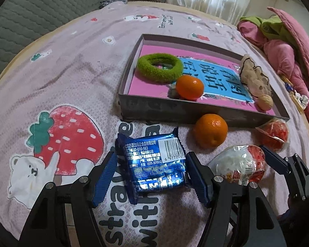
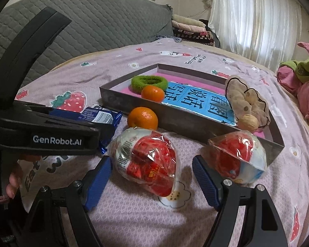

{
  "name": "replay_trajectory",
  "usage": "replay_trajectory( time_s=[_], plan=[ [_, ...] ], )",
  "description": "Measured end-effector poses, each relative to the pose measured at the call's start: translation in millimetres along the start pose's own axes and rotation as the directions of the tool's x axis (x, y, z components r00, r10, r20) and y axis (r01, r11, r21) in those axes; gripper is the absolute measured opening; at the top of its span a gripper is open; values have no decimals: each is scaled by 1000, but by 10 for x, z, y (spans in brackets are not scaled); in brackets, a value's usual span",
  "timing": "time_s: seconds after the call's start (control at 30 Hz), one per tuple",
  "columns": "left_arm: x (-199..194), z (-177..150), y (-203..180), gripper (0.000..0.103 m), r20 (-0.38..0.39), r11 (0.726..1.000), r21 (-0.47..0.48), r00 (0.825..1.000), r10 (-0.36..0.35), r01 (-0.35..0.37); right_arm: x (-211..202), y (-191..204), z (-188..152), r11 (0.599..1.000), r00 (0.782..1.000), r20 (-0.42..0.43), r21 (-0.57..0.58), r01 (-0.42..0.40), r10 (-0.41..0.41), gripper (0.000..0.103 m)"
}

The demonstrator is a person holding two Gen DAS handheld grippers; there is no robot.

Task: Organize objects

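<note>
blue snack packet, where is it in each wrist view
Left wrist view: the blue snack packet lies low in the centre, between the open fingers of the left gripper.
Right wrist view: it sits at mid-left, mostly hidden behind the left gripper's black body.
Shared landmark: the orange on the bedsheet against the grey tray's near wall.
</note>
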State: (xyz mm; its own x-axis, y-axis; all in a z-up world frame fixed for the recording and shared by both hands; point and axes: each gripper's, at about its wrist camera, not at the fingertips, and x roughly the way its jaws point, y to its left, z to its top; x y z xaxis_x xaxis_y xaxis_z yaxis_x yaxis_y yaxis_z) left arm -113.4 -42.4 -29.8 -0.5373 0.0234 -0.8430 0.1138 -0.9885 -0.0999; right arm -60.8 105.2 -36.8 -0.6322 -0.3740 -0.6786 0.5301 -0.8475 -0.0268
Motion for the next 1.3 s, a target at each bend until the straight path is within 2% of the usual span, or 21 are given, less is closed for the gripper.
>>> replay_trajectory(
  time_s=[0.27, 0.43, 0.53, 0.63, 0.8, 1.3],
  plan=[
    [70, 23, -27, 70, -14, 1000, 3, 1000, 27, -27, 126, -2, 76, 1000, 1000, -6, -15, 0, 0, 78],
    [110, 36, -24, 70, -17, 999, 2, 999, 37, -37, 108, -32, 77, 1000, 1000, 12, 1, -16, 16, 60],
    [134, 53, -25, 70, -22, 999, -4, 999, 38, -39, 90, -16, 74, 1000, 1000, 25, -5, -10, 10, 57],
    [133, 57, -18, 70, -21, 999, -14, 999, 33, -33, 65, -21, 70, 1000, 999, 37, -1, -8, 8, 57],
    [104, 34, -39, 59, -11, 1000, -6, 1000, 16, -17, 4, -27, 71, 1000, 998, 63, 4, -4, 4, 57],
    [-62, -46, -32, 56, 35, 999, 41, 999, -25, 24, -228, -91, 52, 999, 991, 133, 17, 31, -33, 57]
  ],
)
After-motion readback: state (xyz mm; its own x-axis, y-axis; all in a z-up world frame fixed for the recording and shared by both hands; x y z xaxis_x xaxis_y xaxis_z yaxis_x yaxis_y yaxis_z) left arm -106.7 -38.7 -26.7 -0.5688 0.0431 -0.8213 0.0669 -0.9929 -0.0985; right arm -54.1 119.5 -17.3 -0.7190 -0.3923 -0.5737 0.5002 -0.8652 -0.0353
